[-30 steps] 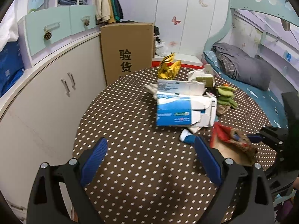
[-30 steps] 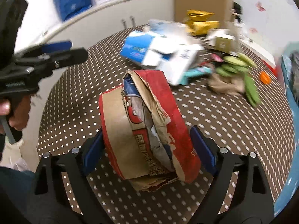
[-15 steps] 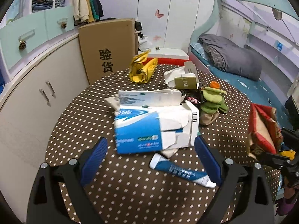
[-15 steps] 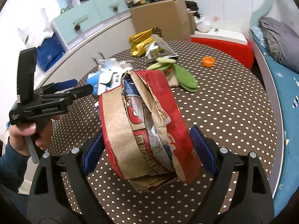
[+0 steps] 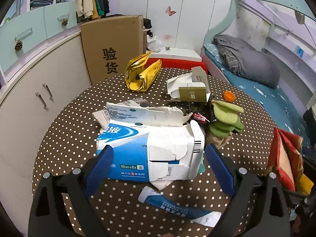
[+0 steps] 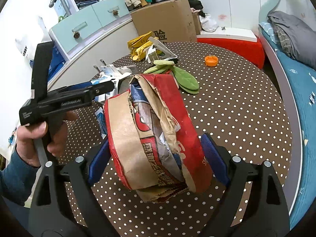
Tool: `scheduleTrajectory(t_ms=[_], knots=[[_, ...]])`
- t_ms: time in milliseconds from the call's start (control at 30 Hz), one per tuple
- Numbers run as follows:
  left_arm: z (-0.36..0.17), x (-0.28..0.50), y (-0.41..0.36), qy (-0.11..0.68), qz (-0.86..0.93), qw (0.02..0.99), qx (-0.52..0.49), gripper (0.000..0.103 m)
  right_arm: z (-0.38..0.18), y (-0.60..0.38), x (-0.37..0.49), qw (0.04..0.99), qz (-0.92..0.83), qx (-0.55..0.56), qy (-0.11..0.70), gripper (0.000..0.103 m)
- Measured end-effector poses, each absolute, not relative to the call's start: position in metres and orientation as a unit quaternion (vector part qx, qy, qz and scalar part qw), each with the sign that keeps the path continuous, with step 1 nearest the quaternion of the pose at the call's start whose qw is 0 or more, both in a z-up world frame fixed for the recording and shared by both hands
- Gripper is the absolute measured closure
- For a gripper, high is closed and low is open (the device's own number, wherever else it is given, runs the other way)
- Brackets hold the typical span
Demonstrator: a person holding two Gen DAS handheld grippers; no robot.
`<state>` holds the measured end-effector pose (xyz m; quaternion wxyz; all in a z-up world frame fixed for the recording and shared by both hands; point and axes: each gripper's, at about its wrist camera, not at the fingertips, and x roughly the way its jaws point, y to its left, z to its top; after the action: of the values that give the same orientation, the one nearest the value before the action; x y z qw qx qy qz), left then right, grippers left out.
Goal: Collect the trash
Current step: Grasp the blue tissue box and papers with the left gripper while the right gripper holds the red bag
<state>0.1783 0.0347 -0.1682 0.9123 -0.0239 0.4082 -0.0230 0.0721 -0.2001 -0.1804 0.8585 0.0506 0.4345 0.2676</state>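
Over the polka-dot table [image 6: 237, 108]: right gripper [image 6: 156, 154] clamped on red-and-brown paper bag [image 6: 150, 134], crumpled paper inside. Left gripper [image 5: 160, 169] spread wide, gripping nothing, torn blue-white carton [image 5: 150, 148] between its fingers, carton's contents not visible. Blue tube [image 5: 177, 209] flat just below.

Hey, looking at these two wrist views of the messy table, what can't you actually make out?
- Right wrist: table behind the red paper bag, hidden by the bag in the right gripper.
- Left wrist: blue tube, near end behind the left gripper.
- Left wrist: the bag's far side, cut off by the right edge.
- Both: small print on the blue box, too small to read.
- Where trash goes: no bin in view.
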Motion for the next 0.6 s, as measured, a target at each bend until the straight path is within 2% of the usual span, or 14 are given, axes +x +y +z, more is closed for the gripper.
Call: scheduleTrajectory(t_ms=[67, 233, 333, 400, 533, 600], knots=[[-0.166, 0.178, 0.026, 0.404, -0.031, 0.914, -0.013, 0.01, -0.182, -0.2, 0.073, 0.859, 0.267, 0.05, 0.435, 0.017], [-0.179, 0.184, 0.001, 0.401, 0.037, 0.911, 0.087, 0.01, -0.182, -0.202, 0.074, 0.858, 0.268, 0.055, 0.434, 0.017], [-0.181, 0.184, 0.002, 0.39, 0.047, 0.914, 0.101, 0.012, -0.183, -0.203, 0.073, 0.858, 0.269, 0.054, 0.434, 0.017], [-0.182, 0.181, 0.002, 0.383, 0.042, 0.916, 0.111, 0.029, -0.183, -0.204, 0.072, 0.857, 0.269, 0.054, 0.436, 0.017], [-0.18, 0.173, 0.002, 0.375, 0.02, 0.919, 0.116, 0.045, -0.185, -0.205, 0.073, 0.857, 0.267, 0.056, 0.438, 0.017], [-0.179, 0.167, 0.005, 0.373, 0.01, 0.922, 0.108, 0.066, -0.185, -0.206, 0.072, 0.857, 0.266, 0.058, 0.437, 0.017]])
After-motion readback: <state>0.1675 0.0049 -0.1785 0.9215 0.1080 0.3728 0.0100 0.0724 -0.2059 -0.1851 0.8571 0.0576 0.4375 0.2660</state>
